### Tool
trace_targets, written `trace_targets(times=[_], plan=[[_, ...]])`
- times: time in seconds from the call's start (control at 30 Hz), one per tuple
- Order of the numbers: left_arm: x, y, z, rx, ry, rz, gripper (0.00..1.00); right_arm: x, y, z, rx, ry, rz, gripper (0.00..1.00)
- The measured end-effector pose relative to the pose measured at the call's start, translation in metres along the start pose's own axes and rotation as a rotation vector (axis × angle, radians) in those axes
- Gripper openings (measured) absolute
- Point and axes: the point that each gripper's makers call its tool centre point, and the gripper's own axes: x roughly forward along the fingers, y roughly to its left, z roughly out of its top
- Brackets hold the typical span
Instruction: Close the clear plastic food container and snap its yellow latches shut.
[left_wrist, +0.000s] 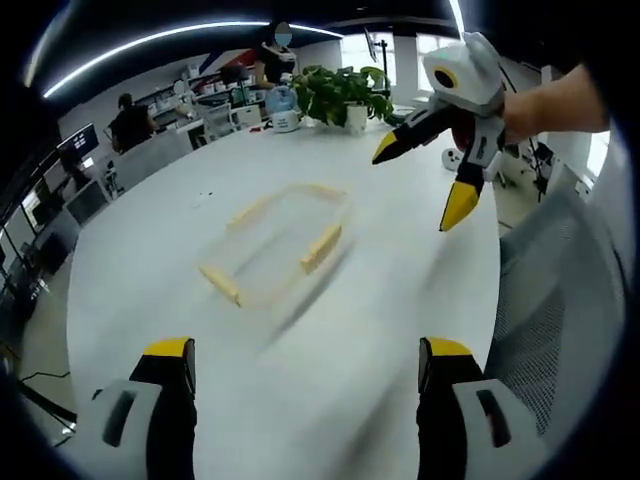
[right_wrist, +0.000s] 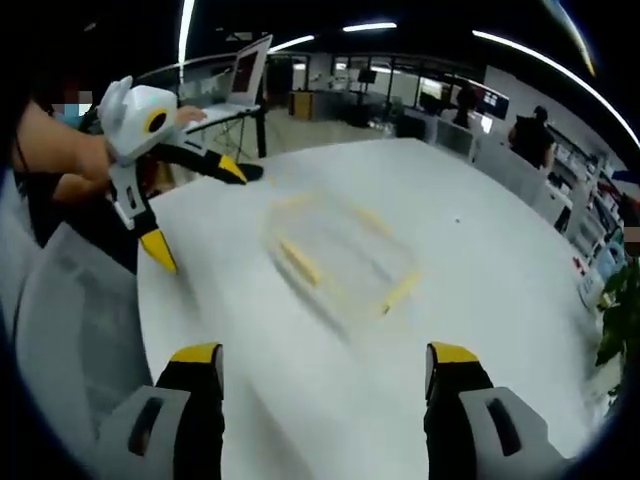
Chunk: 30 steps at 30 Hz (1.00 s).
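Hovering apart above the white counter, left tongs and right tongs are both held wide, empty, with the motion-blurred clear container, yellow latches visible, lying between them mid-counter.

The clear plastic food container lies flat on my white table, well in from its edges and apart from everything else. It is rectangular and see-through, so I mostly make it out by its yellow latches along the sides. Both views smear it with motion blur; I cannot tell whether the latches are snapped shut.
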Motion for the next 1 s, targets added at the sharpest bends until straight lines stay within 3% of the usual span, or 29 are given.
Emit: trace_targets(times=[0.2, 0.27, 0.4, 0.5, 0.8, 0.9, 1.0], plan=[[-0.005, -0.005, -0.003, -0.021, -0.02, 0.013, 0.94, -0.009, 0.003, -0.007, 0.01, -0.038, -0.026, 0.84], [-0.007, -0.008, -0.008, 0.008, -0.004, 0.023, 0.94, -0.014, 0.004, -0.007, 0.0, -0.06, -0.044, 0.84], [-0.009, -0.012, -0.01, -0.034, -0.029, 0.026, 0.95, -0.02, 0.007, -0.011, 0.02, -0.086, -0.048, 0.84], [-0.009, -0.019, -0.017, 0.028, -0.002, 0.027, 0.96, -0.025, 0.009, -0.018, 0.03, -0.097, -0.053, 0.85], [-0.013, -0.026, -0.022, -0.05, -0.048, 0.034, 0.96, -0.032, 0.011, -0.033, 0.049, -0.088, -0.071, 0.87], [-0.015, -0.025, -0.023, -0.149, -0.064, 0.038, 0.96, -0.034, 0.013, -0.035, 0.052, -0.091, -0.074, 0.87], [-0.019, -0.028, -0.022, -0.116, -0.062, 0.043, 0.96, -0.038, 0.017, -0.032, 0.053, -0.106, -0.076, 0.88]])
